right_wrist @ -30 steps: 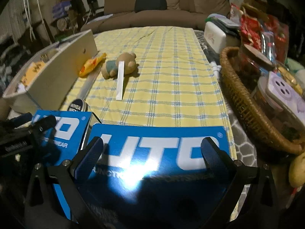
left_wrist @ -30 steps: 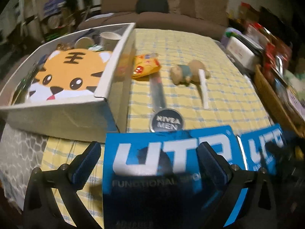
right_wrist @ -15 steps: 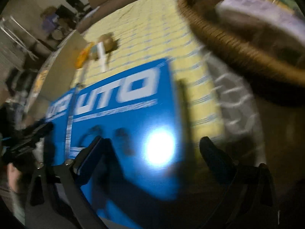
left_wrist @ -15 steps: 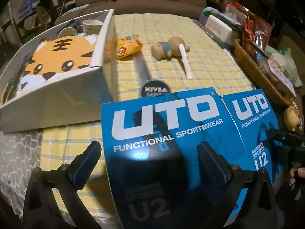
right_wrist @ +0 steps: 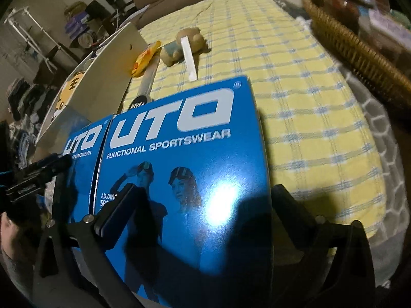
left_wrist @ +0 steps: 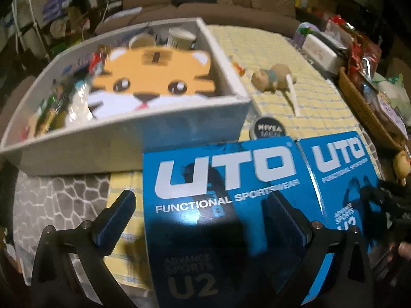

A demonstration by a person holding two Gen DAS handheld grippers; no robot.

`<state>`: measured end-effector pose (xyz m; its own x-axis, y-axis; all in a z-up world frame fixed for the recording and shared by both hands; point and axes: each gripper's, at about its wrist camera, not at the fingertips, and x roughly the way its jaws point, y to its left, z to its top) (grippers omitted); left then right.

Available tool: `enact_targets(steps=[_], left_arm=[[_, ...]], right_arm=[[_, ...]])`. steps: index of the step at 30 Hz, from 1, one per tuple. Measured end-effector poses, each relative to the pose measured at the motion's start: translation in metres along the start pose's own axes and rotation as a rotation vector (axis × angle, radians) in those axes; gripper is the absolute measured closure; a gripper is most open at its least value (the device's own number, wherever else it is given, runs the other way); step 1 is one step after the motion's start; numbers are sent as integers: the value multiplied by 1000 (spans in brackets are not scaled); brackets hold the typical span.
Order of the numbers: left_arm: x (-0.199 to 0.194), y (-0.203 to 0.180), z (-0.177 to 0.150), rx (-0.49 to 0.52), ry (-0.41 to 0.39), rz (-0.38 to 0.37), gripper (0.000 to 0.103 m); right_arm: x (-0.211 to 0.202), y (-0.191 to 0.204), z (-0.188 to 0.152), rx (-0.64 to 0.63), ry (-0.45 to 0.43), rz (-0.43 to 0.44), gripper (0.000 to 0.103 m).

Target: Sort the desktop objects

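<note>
**A:** At the near edge of the table, on the yellow checked cloth, we had two blue UTO boxes side by side. Our left gripper was over the left box and our right gripper over the right box. Both sets of fingers were spread wide, and we couldn't tell from either camera whether any pad was actually touching cardboard. Nothing was clamped as far as we could see.

**B:** Yeah, and each box looked about as wide as the spread of the fingers. Our guess was that closing could catch one edge only and the glossy face would just skid out.

**A:** The white storage box with the tiger face sat at the left edge, already pretty stuffed. If these were meant for it, we figured a flat box might hit the wall or perch on top of the pile.

**B:** Plus the NIVEA tin was just beyond the left box's far edge, so pushing forward could shove it along. The little plush and white stick further up the cloth were well apart, no worry there.
</note>
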<state>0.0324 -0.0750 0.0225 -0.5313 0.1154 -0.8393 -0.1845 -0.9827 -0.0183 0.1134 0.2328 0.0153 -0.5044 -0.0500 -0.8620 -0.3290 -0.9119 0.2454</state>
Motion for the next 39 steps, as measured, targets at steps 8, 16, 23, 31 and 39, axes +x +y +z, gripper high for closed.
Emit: enact_targets(steps=[8, 16, 23, 31, 39], left_arm=[[-5, -27, 15, -28, -70, -29, 0], [28, -35, 10, -102, -51, 5, 0], [38, -37, 12, -91, -71, 57, 0], [40, -32, 14, -127, -74, 96, 0], [40, -32, 14, -126, -72, 94, 0]], right_arm=[[-28, 52, 24, -213, -94, -74, 2], [18, 72, 34, -189, -93, -73, 2], [28, 80, 31, -223, -126, -160, 0], [32, 81, 38, -202, -124, -178, 0], [34, 81, 40, -202, -127, -176, 0]])
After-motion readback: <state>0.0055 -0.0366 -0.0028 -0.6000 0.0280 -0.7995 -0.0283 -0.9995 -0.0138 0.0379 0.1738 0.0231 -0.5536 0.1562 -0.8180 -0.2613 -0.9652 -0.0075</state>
